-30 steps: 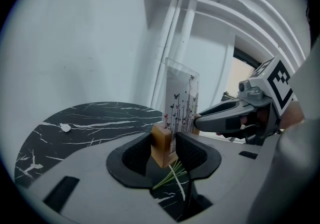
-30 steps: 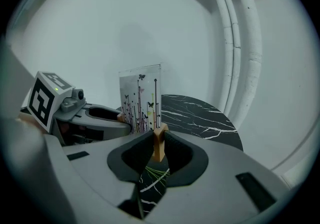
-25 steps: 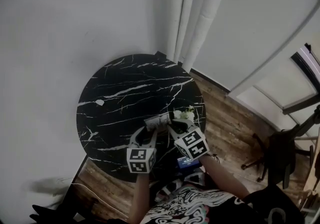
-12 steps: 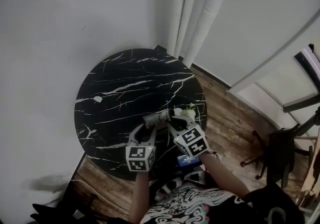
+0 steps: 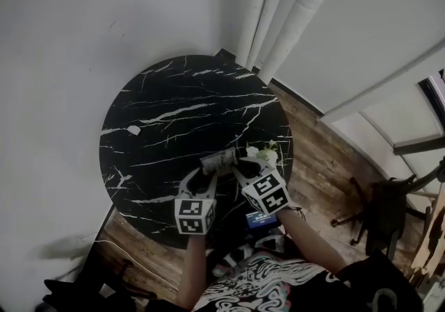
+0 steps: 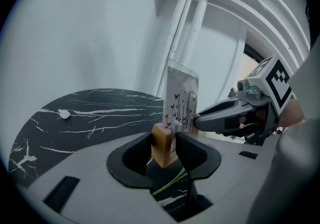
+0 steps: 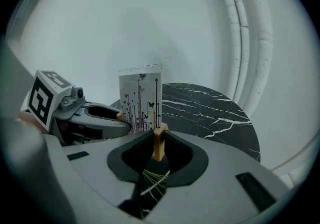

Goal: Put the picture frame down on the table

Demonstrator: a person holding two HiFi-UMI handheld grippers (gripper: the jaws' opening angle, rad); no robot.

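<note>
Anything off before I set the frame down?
Only a small white scrap at the left of the round black marble table. The clear printed picture frame looks upright, wooden base clamped in left gripper and right gripper.

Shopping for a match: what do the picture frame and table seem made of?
The picture frame: tan matte base block looks like wood; upright panel clear acrylic or glass, edges see-through. The table: black with white veins, marble or an imitation.
</note>
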